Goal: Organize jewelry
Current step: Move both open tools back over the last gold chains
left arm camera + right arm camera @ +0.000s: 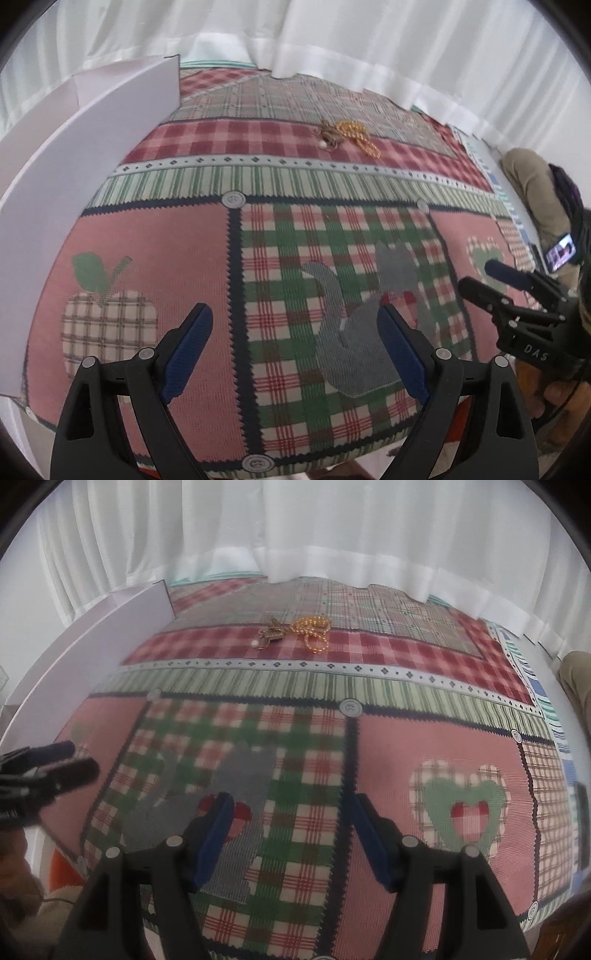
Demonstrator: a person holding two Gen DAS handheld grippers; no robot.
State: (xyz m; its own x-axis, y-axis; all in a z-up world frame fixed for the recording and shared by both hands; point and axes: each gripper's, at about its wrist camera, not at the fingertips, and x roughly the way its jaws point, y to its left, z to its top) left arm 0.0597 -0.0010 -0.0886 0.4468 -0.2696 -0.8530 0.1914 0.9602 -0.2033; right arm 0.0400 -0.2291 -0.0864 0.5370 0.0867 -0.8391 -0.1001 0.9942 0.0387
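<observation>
A golden bead necklace (360, 134) (314, 629) lies in a heap on the patchwork cloth at the far side. A bronze brooch with a pearl (330, 137) (269, 635) lies just left of it, touching. A white open box (92, 122) (92, 635) stands along the left edge. My left gripper (295, 317) is open and empty over the near cloth. My right gripper (293, 805) is open and empty, also near. Each gripper shows in the other's view: the right one (480, 277) and the left one (77, 758).
The patchwork cloth (258, 184) (406, 694) covers the table. White curtains (369, 44) (295, 535) hang behind. A phone with a lit screen (561, 253) lies off the right edge beside a person's leg (532, 184).
</observation>
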